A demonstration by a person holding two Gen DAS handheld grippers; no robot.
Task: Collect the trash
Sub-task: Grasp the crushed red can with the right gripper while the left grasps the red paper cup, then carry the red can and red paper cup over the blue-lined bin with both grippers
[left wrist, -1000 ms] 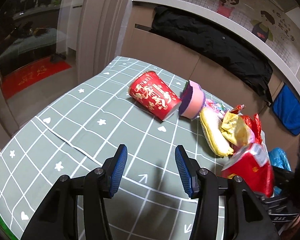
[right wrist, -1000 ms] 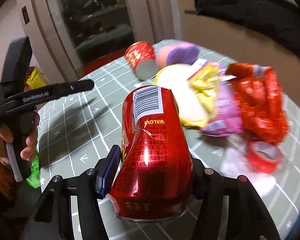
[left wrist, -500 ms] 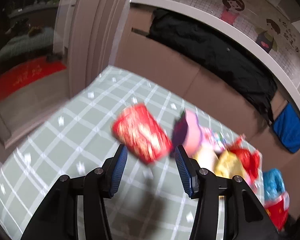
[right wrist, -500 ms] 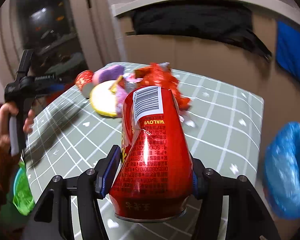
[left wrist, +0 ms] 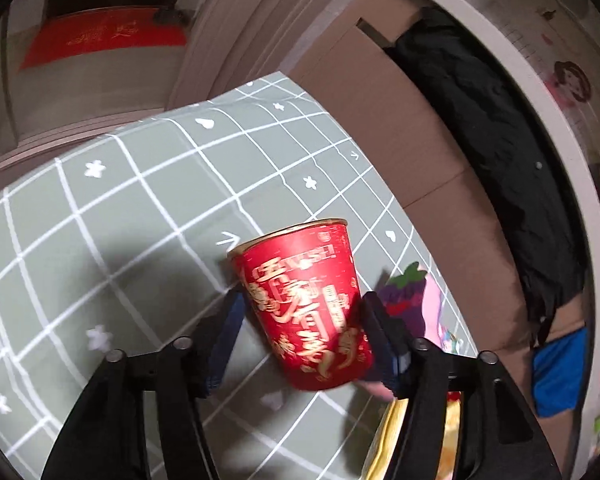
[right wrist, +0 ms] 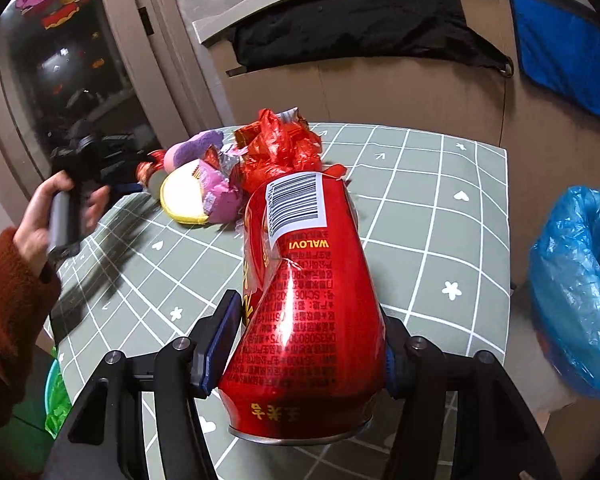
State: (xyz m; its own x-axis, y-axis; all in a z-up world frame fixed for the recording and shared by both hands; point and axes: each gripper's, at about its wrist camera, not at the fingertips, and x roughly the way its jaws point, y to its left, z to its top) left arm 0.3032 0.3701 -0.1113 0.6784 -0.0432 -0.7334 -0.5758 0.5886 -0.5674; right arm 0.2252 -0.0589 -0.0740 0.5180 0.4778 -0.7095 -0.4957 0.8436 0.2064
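Left wrist view: I am tipping my left gripper (left wrist: 304, 320) down over the green checked table (left wrist: 140, 208).
Left jaws: they have just been opening wider. The red paper cup (left wrist: 306, 304) is lying between them now; I cannot tell if the pads are touching it.
Change: a second ago the cup was far ahead.
Right wrist view: my right gripper (right wrist: 306, 344) is squeezing the dented red can (right wrist: 300, 304) above the table, near the blue-lined bin (right wrist: 580, 288).
Change: the bin has come into view.
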